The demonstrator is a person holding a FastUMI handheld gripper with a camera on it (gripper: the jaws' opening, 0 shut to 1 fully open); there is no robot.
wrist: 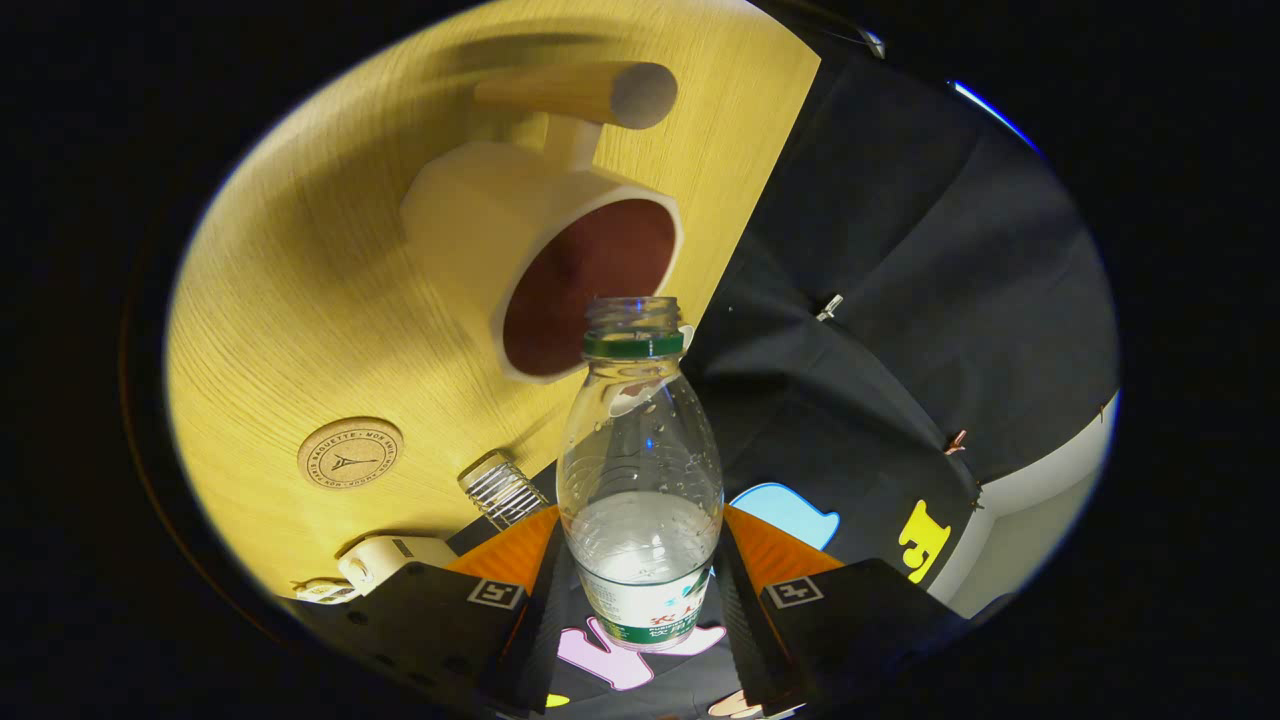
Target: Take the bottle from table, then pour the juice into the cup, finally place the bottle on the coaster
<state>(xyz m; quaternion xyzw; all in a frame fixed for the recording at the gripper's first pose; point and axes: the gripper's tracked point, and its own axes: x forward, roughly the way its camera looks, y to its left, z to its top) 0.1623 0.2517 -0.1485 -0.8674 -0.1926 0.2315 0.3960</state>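
The tool [640, 590] holds the bottle [640, 470] between its two orange fingers [515, 555], and both fingers press on the lower body of the bottle, at the height of the label, so the tool is clamped on the bottle. The bottle has no cap; its open neck with the green ring points away from the tool, toward 12 o'clock, and its long axis runs straight along the fingers. A small amount of clear liquid lies in the lower part, near the fingers. The whole scene looks strongly tilted, so the bottle seems to be lifted off the table [300, 300] and turned for pouring. The cup [545, 270], white outside and dark red inside, stands on the table just beyond the bottle mouth, at about 11 o'clock from it; its opening faces the neck, and its wooden handle [580, 92] lies on the far side. This is the relation that matters: the mouth is near the rim of the cup, slightly to its right side, so the pouring probably needs a small shift toward 11 o'clock. The round cork coaster [350, 453] lies on the table at about 9 o'clock from the bottle, well apart from the cup. A second small clear bottle [500, 490] lies near the left finger.
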